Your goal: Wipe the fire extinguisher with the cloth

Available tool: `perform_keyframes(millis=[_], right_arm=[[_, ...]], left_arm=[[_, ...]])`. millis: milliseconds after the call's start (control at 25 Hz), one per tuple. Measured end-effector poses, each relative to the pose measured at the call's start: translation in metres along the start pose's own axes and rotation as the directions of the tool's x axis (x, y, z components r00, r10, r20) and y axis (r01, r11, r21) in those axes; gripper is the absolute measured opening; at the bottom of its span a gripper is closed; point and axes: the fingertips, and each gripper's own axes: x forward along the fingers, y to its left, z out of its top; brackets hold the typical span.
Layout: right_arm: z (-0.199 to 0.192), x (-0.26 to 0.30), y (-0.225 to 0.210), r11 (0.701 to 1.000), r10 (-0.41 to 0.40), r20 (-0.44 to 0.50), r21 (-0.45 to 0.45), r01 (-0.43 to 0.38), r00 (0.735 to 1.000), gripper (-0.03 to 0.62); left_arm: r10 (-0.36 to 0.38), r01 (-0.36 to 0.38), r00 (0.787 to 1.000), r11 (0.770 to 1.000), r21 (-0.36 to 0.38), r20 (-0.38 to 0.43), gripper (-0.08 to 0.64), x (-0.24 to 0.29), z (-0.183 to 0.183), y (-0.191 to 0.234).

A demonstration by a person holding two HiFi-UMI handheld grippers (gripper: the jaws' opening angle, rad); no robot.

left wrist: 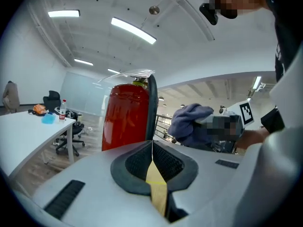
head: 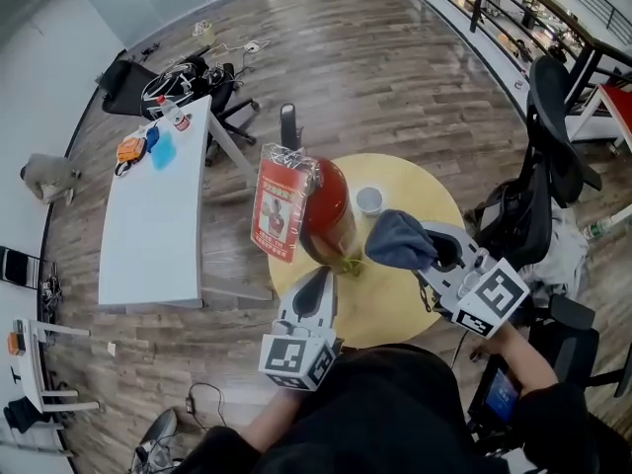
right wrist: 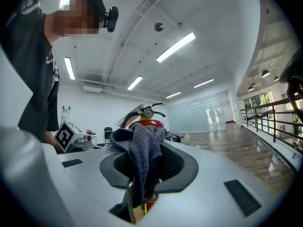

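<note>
"Standing upright on the round yellow table [head: 420, 191], the fire extinguisher [head: 331, 210] is carrying a plastic-covered tag [head: 279, 205] at its neck. Is anything wiping it?"

"Not yet, by the look of it. The right gripper [head: 432, 248] is clamping the cloth [head: 395, 237] and holding it just beside the extinguisher, apparently short of the red shell."

"And the left gripper [head: 318, 284]?"

"Its jaws are pressing together on nothing, pointing at the extinguisher's base from close by."

"How is the cylinder likely behaving under a wipe?"

"Probably heavy, rigid and glossy, so it is likely resisting light strokes, though a push high up is risking a tip. Steadying it at the neck or valve is looking wiser than pinching the smooth wall. The cloth is hanging soft and bunched, so it is likely moulding to the curve."

"Anything else near?"

"A small white cup [head: 369, 200] is sitting just behind the extinguisher."
</note>
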Motion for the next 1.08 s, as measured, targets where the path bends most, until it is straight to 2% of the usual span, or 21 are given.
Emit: perform_keyframes(millis=[120,360,760,1080], right_arm=[[-0.015,-0.007,0.009,1.0,-0.015,-0.02,0.009,0.016,1.0,0.092],[-0.02,-0.013,0.017,0.999,-0.016,-0.045,-0.048,0.014,0.999,0.092],[-0.022,-0.014,0.014,0.998,-0.022,-0.054,-0.057,0.019,0.998,0.092],[-0.019,-0.006,0.009,0.992,-0.005,-0.072,-0.126,-0.004,0.997,0.092]], left_arm=[[-0.025,0.025,1.0,1.0,0.009,0.008,0.025,0.002,0.003,-0.011],[-0.047,0.046,0.999,0.999,0.027,0.017,0.025,0.005,0.006,-0.025],[-0.033,0.032,0.999,0.999,0.022,0.023,0.025,0.005,0.008,-0.025],[-0.019,0.019,0.999,1.0,0.018,0.032,0.025,0.011,0.008,-0.021]])
